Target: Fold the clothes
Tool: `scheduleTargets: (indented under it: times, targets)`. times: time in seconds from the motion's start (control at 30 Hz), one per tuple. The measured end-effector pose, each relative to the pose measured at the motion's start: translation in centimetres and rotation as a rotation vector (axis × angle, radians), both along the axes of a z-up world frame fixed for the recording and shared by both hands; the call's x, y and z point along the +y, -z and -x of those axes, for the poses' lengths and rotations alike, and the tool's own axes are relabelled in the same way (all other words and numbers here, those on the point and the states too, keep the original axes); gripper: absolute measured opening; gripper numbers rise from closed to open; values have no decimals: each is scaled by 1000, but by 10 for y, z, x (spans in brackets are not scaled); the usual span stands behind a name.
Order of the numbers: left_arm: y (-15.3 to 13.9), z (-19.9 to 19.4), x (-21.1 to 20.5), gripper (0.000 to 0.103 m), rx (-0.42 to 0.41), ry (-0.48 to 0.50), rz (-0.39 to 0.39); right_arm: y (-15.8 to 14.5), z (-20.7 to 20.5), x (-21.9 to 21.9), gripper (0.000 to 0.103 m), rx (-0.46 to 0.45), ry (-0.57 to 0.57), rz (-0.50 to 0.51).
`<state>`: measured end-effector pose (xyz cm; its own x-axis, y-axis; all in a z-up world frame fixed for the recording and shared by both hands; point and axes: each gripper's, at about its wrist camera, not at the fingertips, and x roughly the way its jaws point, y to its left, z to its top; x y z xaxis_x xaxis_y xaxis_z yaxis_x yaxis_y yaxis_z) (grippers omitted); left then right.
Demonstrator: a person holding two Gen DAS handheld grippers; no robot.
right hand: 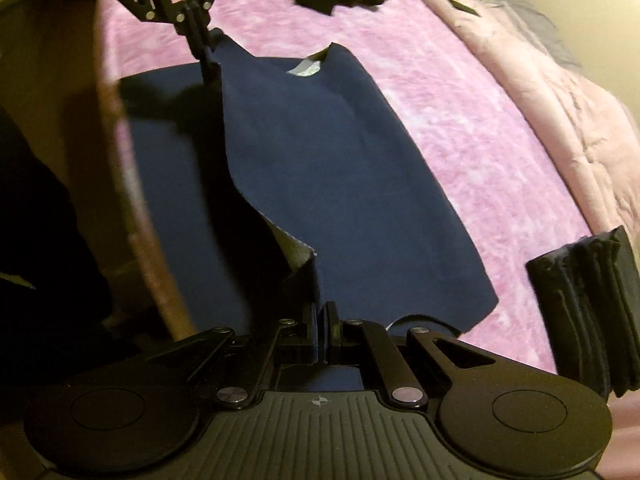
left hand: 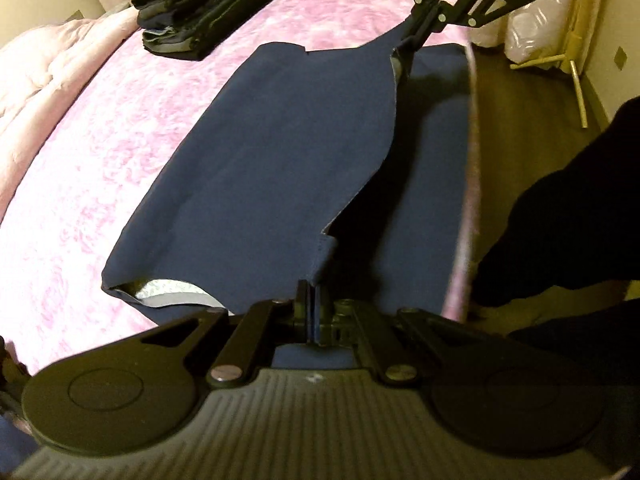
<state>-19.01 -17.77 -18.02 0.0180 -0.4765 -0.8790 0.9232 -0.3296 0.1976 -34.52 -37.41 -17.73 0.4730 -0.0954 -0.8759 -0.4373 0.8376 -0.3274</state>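
While the pink plush bed cover (left hand: 120, 152) carries everything, the dark blue fabric garment (left hand: 280, 168) is spread on it near the bed edge, one long side lifted and being laid over. A stack of dark folded clothes (left hand: 200, 4) lies beyond (well apart). The left gripper (left hand: 314, 304) and right gripper (right hand: 325, 326) are each closed on that lifted edge. For a straight fold, both corners should be carried level and the edge kept taut.
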Motion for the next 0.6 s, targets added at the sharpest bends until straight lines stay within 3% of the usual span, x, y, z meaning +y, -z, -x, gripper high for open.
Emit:
scheduleTargets:
  times: [0.17,0.4,0.6]
  targets:
    - [14,26,9,0,17,-10,-17,14,14,10,0,44,-35,0]
    - [48,51,13,0,-46,-27,-50,52,28,7,0,66,-88,12]
    - [44,56,17,0,-44,-63,-45,51,32,-1,1,42,-88,0]
